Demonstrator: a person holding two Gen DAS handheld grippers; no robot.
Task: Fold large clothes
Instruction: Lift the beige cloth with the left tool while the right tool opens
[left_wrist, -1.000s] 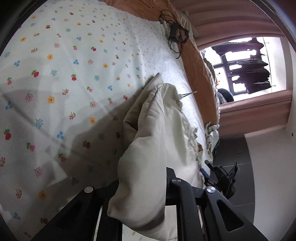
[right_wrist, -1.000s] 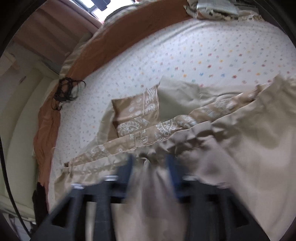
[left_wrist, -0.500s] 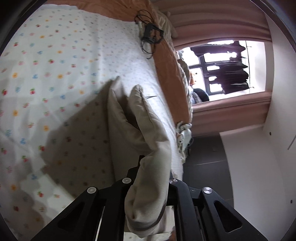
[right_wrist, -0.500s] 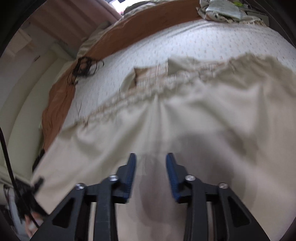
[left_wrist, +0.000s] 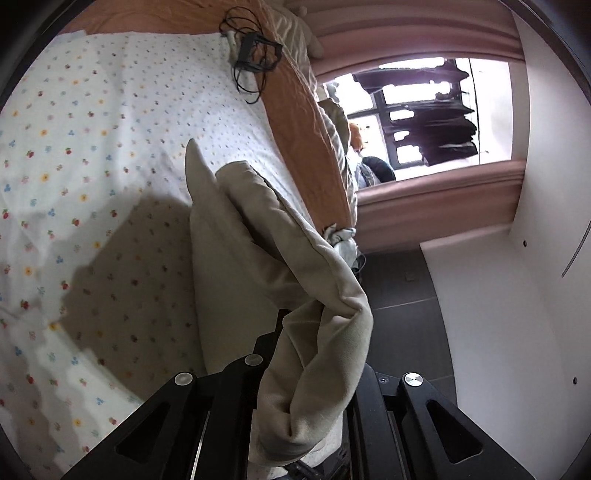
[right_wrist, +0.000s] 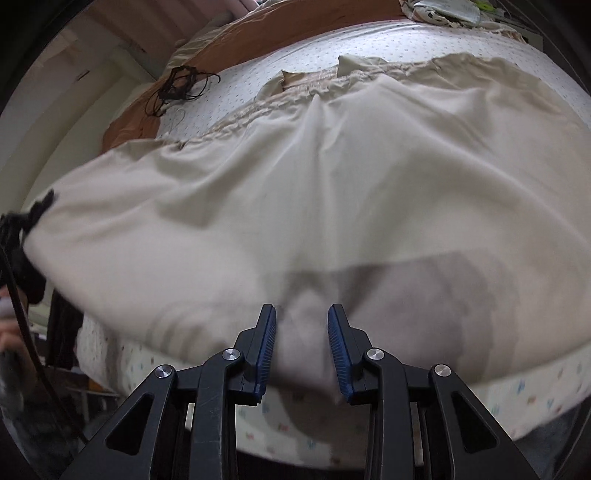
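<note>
A large beige garment (right_wrist: 332, 192) lies spread over the flowered bed sheet (right_wrist: 295, 66), its patterned waistband at the far side. My right gripper (right_wrist: 301, 325) is at the garment's near hem with a fold of cloth between its blue pads (right_wrist: 267, 332), jaws partly apart. My left gripper (left_wrist: 314, 369) is shut on a bunched edge of the same beige garment (left_wrist: 258, 229), lifted above the bed sheet (left_wrist: 92, 147) near the bed's edge. It shows in the right wrist view at the far left (right_wrist: 22, 229).
A tangle of black cable (left_wrist: 255, 59) lies at the far side of the bed on an orange blanket (left_wrist: 306, 129). A window (left_wrist: 424, 114), a white wall (left_wrist: 535, 258) and dark floor (left_wrist: 402, 295) lie beyond the bed's edge.
The garment has been pulled out flat toward me across the bed. My left gripper has lifted and drawn its edge further out past the bed's side.
</note>
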